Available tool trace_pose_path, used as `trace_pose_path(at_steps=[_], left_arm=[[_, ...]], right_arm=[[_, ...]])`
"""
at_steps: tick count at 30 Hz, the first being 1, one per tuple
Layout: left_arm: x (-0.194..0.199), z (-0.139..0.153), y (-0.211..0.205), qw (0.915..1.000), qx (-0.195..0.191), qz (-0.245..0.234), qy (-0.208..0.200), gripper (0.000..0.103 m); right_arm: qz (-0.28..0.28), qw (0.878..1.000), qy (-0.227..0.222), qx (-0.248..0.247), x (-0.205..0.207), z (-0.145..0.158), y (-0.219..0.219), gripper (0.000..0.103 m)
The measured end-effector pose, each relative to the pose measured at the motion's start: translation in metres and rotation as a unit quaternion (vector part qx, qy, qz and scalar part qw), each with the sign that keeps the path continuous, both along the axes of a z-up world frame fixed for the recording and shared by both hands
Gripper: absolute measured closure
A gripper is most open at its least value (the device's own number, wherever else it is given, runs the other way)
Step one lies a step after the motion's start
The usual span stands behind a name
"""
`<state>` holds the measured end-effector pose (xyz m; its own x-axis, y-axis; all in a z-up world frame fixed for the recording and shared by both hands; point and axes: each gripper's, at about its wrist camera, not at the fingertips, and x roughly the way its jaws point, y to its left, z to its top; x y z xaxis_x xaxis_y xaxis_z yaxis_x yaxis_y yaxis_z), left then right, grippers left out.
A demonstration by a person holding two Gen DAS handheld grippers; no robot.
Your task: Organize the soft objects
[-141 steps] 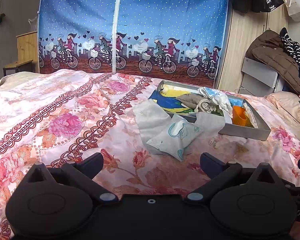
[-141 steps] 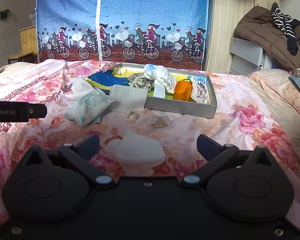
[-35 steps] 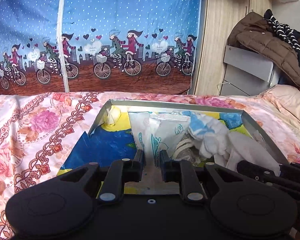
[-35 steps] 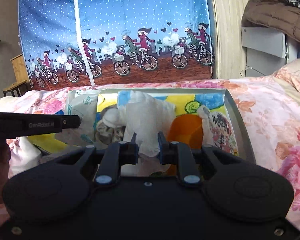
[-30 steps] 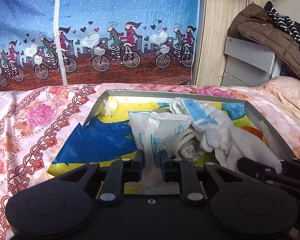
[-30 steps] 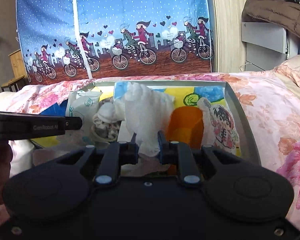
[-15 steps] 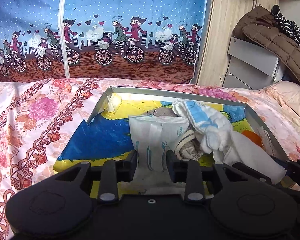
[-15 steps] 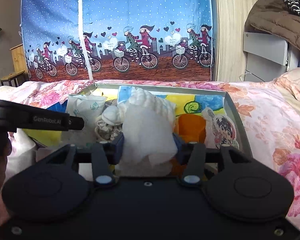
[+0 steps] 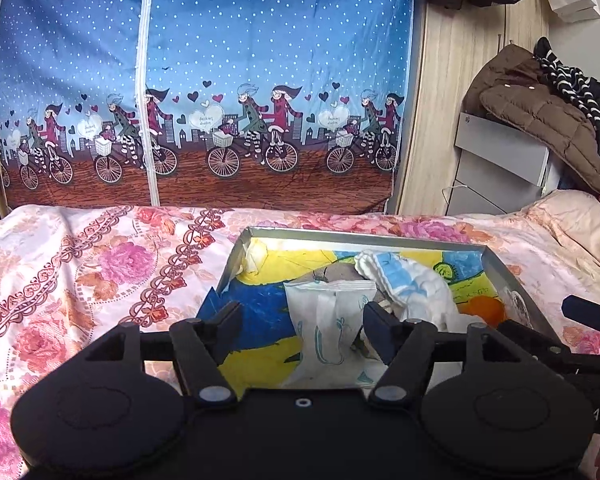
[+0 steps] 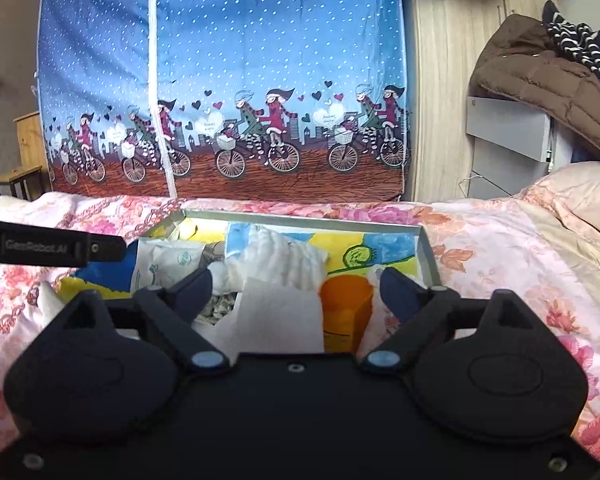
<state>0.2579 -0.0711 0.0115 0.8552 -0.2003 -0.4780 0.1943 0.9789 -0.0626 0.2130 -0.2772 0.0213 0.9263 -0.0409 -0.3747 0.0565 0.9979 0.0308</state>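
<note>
Soft objects are lying heaped inside a shallow grey metal tray [image 9: 380, 236] with a blue-and-yellow picture lining, which is sitting on a pink floral bedspread [image 9: 100, 272].

Left wrist view: a white plastic pouch with teal line drawings [image 9: 332, 320] is lying in line with the left gripper [image 9: 302, 322], whose jaws are opening; the pouch is sitting between the fingers without either pad pressing on it. A white-and-blue crumpled cloth [image 9: 404, 284] is resting just right of the pouch, and the tray's left wall and torn blue lining corner are showing only here.

Right wrist view: a white folded tissue sheet [image 10: 280, 312] is lying between the fingers of the right gripper [image 10: 296, 290], whose jaws are opening wide, both pads standing clear of the sheet. An orange plastic cup [image 10: 346, 300] is standing just beside the sheet, a detail mostly hidden in the other view. The left gripper's black bar is crossing this view's left edge.

Edges and room: the tray's far rim and right wall are standing free; bare bedspread is spreading left and right of the tray. A blue cyclist-print fabric wardrobe [image 10: 228, 80] is rising behind the bed, and a brown padded jacket [image 10: 540, 80] is lying at right.
</note>
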Motion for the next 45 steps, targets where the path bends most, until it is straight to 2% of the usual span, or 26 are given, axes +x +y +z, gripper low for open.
trace_pose_path(at_steps=[4,7,15,26,32,38,42,45], left_arm=[[-0.023,0.014,0.006,0.9996,-0.014,0.007,-0.021,0.02],[-0.044,0.025,0.011,0.9989,-0.022,0.01,-0.04,0.014],[-0.104,0.045,0.024,0.9961,-0.04,0.025,-0.074,0.001],[-0.188,0.045,0.046,0.9943,-0.036,0.039,-0.093,0.001],[-0.224,0.04,0.052,0.9949,-0.033,0.042,-0.086,0.001],[-0.255,0.038,0.056,0.9946,-0.026,0.051,-0.087,0.001],[-0.267,0.031,0.056,0.9962,-0.02,0.05,-0.068,0.001],[-0.275,0.026,0.058,0.9966,-0.015,0.05,-0.064,0.001]], right_arm=[[-0.003,1.0,-0.012,0.016,-0.017,0.018,-0.01,0.008],[0.0,1.0,-0.026,0.006,-0.034,0.036,-0.01,0.001],[0.003,0.999,-0.048,-0.003,-0.09,0.068,-0.003,0.0],[-0.026,0.996,-0.086,0.026,-0.179,0.066,0.0,0.0],[-0.018,0.996,-0.087,0.01,-0.216,0.061,0.013,0.0],[-0.032,0.997,-0.069,0.005,-0.223,0.059,0.024,0.0],[-0.052,0.997,-0.052,0.025,-0.229,0.057,0.023,0.0],[-0.061,0.997,-0.048,0.02,-0.231,0.056,0.021,0.0]])
